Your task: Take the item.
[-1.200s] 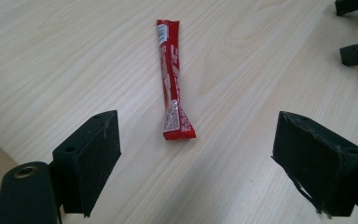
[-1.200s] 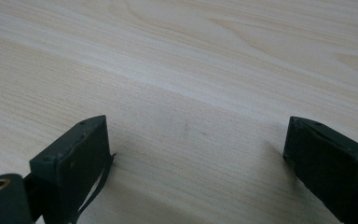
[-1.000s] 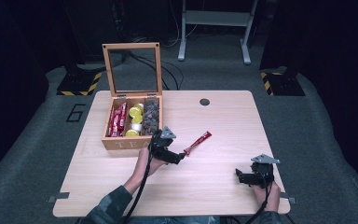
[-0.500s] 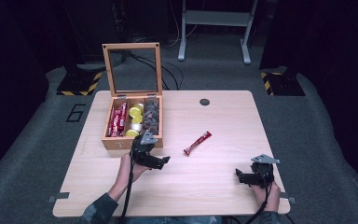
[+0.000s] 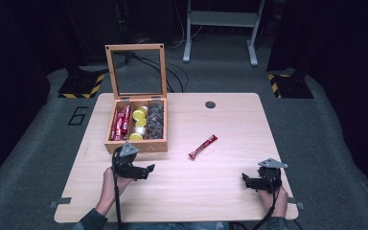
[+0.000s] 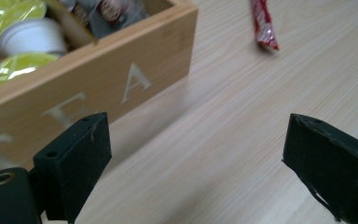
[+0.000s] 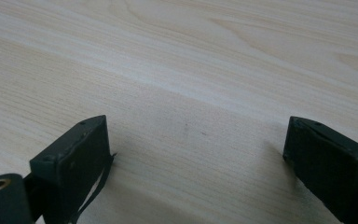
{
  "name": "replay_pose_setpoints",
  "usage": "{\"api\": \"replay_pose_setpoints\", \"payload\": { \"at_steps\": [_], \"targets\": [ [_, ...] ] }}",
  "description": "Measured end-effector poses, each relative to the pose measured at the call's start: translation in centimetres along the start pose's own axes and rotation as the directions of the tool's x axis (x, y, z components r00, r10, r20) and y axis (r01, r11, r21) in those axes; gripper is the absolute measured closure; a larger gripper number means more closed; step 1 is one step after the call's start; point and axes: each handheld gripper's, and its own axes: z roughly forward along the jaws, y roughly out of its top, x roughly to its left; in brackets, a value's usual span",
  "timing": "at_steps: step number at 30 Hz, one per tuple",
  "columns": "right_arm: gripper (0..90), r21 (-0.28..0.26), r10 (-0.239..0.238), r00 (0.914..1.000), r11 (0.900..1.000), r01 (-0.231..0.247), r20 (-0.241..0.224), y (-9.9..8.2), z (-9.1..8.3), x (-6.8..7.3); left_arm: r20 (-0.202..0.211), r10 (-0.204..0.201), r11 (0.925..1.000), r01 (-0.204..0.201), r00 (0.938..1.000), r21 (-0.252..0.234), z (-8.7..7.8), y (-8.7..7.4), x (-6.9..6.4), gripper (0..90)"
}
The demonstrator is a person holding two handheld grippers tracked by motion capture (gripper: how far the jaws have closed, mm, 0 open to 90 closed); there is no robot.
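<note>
Dark surroundings swallow most of the room beyond the light wood-grain table (image 5: 220, 139); a grey metal stand (image 5: 219, 28) and yellow-black striped floor blocks (image 5: 84, 85) are the parts that can be made out. Near the table's far left corner sits a wooden tea box (image 5: 136, 143) with its glass-paned lid (image 5: 136, 71) raised upright. Its three compartments hold red sachets (image 5: 120, 122) at the left, yellow-lidded round capsules (image 5: 139, 122) in the middle and dark packets (image 5: 155, 122) at the right — the print on these is too small to read. In the left gripper view the box front is cut off, with pale inlaid letters partly visible and a white capsule (image 6: 30, 37) lying among the yellow ones. A single red sachet (image 5: 202, 146) lies flat on bare wood, right of the box and apart from it; its upper end runs out of the left gripper view. The left gripper (image 5: 146, 171) is held just in front of the box, jaws spread wide with nothing between them. The right gripper (image 5: 247, 181) is near the front right edge — jaws likewise apart over bare wood. A small dark round grommet (image 5: 210, 104) is set near the far edge.
</note>
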Motion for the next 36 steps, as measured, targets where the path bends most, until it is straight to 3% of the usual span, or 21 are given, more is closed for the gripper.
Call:
{"api": "replay_pose_setpoints", "payload": {
  "at_steps": [7,16,23,28,31,36],
  "targets": [
    [6.5,0.000,0.000,1.0000,1.0000,0.000,0.001,0.0,0.0,0.0,-0.060,-0.063,0.9980,0.063,0.9962,0.002,-1.4,-3.1,1.7,7.1],
    [6.5,-0.007,0.002,1.0000,1.0000,-0.002,0.006,0.0,0.0,0.0,-0.129,-0.125,0.9901,0.132,0.9837,0.046,-2.3,-7.0,3.2,4.8],
    [6.5,-0.005,0.001,1.0000,1.0000,-0.001,0.007,0.0,0.0,0.0,-0.197,-0.155,0.9855,0.165,0.9680,0.038,-2.8,-9.1,4.1,3.1],
    [6.4,-0.003,0.003,1.0000,1.0000,-0.002,0.007,0.0,0.0,0.0,-0.265,-0.146,0.9869,0.159,0.9532,0.027,-2.9,-10.0,4.4,2.5],
    [6.1,-0.004,0.009,0.9999,1.0000,-0.009,0.010,0.0,0.0,0.1,-0.265,-0.147,0.9868,0.159,0.9529,0.027,-3.1,-10.1,4.6,2.5],
    [5.9,0.004,0.009,0.9999,0.9999,-0.010,0.010,0.0,0.0,0.1,-0.252,-0.133,0.9886,0.147,0.9586,0.036,-3.1,-10.2,5.0,2.3]
  ]
}}
